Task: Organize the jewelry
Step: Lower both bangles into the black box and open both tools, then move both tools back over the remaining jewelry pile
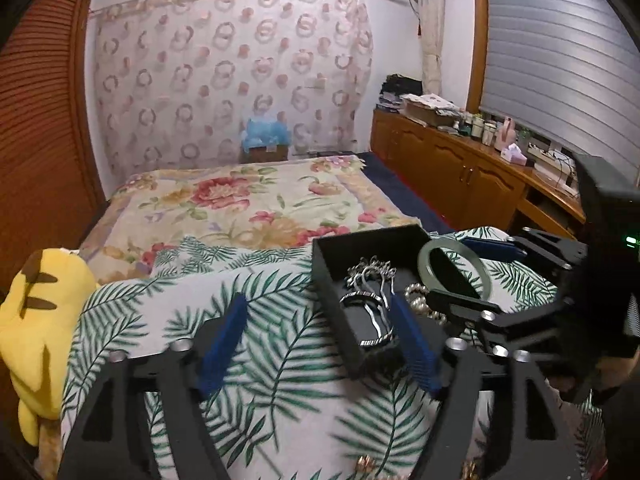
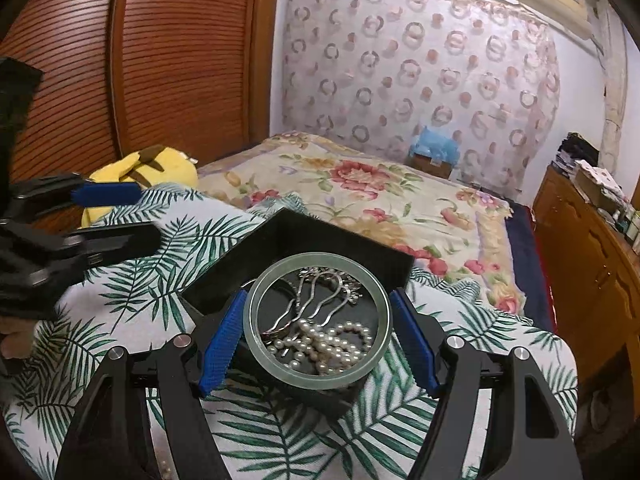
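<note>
A bedroom with a flowered bedspread and louvred wooden doors lies behind a palm-leaf cloth on which a black tray sits. The right gripper has its blue pads pressed on either side of a pale green bangle, held just above the tray over a pearl string and a silver hair comb. The left gripper hangs with fingers spread wide and empty, its right pad over the tray's near edge; a yellow plush toy lies at the cloth's left edge.

Pale green bangle held level above black tray holding pearls and silver hairpins.
</note>
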The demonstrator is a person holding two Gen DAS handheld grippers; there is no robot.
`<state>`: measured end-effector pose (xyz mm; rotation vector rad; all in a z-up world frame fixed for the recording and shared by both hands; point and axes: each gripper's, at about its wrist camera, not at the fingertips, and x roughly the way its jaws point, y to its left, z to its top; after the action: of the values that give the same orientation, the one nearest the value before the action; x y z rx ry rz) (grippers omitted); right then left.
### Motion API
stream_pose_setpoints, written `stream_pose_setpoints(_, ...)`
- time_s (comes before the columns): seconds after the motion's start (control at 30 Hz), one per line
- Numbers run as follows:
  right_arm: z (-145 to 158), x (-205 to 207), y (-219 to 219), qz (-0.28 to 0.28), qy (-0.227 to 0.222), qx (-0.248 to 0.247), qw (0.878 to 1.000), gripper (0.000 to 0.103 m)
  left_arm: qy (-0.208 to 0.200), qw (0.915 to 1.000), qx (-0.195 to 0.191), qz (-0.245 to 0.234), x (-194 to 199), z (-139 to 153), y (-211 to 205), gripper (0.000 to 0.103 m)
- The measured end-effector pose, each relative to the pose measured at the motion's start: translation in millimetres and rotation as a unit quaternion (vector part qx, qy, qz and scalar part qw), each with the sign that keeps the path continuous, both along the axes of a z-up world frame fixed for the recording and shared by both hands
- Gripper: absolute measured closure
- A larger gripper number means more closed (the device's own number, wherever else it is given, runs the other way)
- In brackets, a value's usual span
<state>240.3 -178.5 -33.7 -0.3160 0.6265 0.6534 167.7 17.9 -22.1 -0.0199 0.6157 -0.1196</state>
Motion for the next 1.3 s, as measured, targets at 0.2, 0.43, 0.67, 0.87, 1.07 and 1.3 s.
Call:
stream_pose_setpoints(0.2,-9.8,3.0,13.0,0.0,0.009,-0.014,1.0,0.028,0.002,1.0,-0.002,-0.002,-23.5,-5.2,7.7,0.009)
stream_pose_setpoints(0.43,-7.8,6.8,10.5,-0.007,0.012,-0.009,1.0,0.027,0.012,0.9999,-0.009,-0.005,-39.8,-13.0,12.2,0.008)
stream_pose_setpoints(0.67,1.8,-14.2,-16.7,-0.023,0.022,0.028,0.999,0.027,-0.001,0.9999,0.012,-0.008,-63.4,-18.1,4.4,0.008)
stream_pose_setpoints(0.87,3.3,-55.4,-35.7,-0.009,0.029,0.041,0.999,0.032,0.014,0.9997,0.013,-0.017,-83.9,-30.2,0.0,0.008)
stream_pose_setpoints(1.07,-6.5,-98.3,-46.3,0.013,0.05,0.038,0.998,0.043,0.039,0.9989,0.001,-0.025,-99.0,-45.4,0.5,0.008)
stream_pose_setpoints(1.3,-24.7,-127.2,-50.8,0.032,0.079,0.021,0.996,0.058,0.067,0.9973,0.002,-0.031,-108.1,-64.2,-3.9,0.008)
